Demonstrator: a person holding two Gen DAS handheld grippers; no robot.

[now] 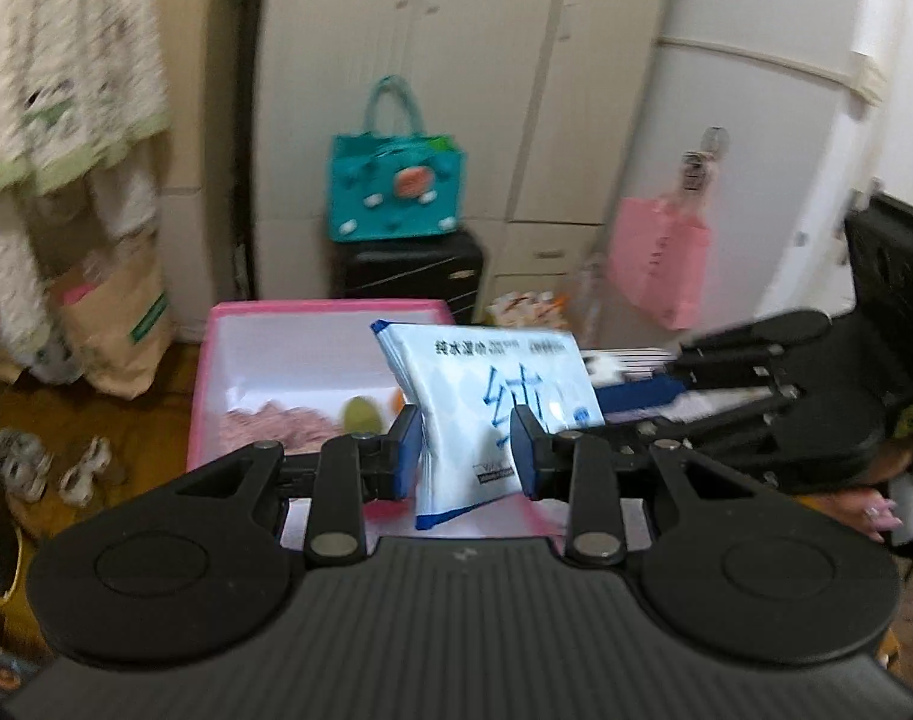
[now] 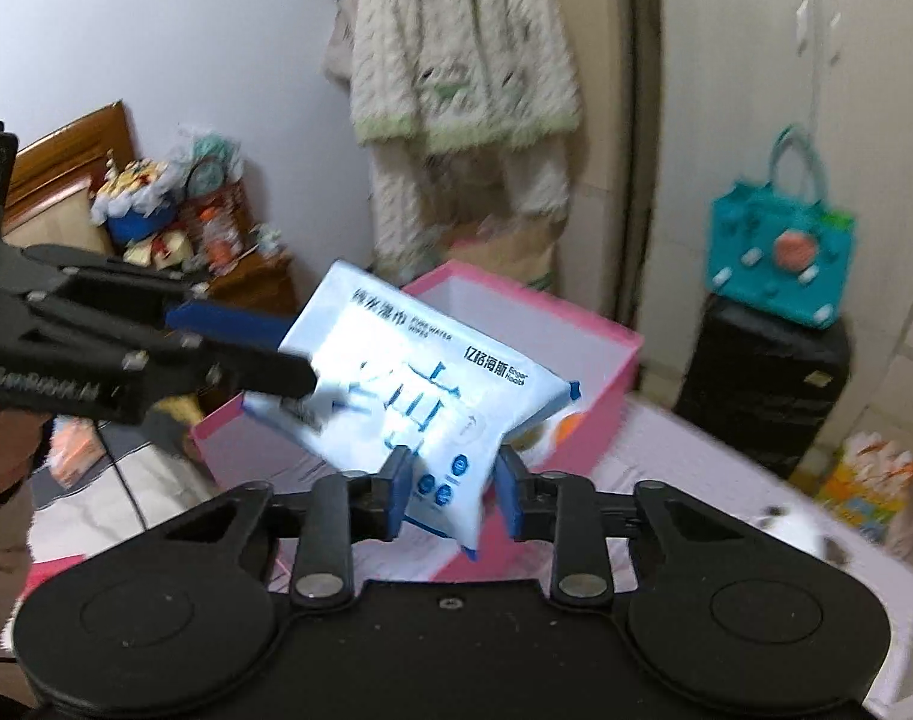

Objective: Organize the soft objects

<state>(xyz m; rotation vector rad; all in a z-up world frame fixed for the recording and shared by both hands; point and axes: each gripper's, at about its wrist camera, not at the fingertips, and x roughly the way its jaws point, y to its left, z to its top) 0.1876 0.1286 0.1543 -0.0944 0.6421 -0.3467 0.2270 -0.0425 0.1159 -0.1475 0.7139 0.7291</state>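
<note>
A white and blue pack of wet wipes (image 1: 492, 408) is held in the air by both grippers above a pink box (image 1: 228, 354). My left gripper (image 1: 468, 450) is shut on one end of the pack. My right gripper (image 2: 450, 495) is shut on the other end of the same pack (image 2: 420, 372). In the right wrist view the left gripper (image 2: 246, 354) comes in from the left and clamps the pack's far end over the pink box (image 2: 606, 384). The box holds a pinkish fluffy cloth (image 1: 276, 426) and small round soft things.
A teal handbag (image 1: 393, 186) sits on a black suitcase (image 1: 414, 267) by the wardrobe. A pink bag (image 1: 660, 258) hangs at the right. A robe (image 2: 456, 60) hangs on the wall. A cluttered wooden nightstand (image 2: 240, 276) stands at the left.
</note>
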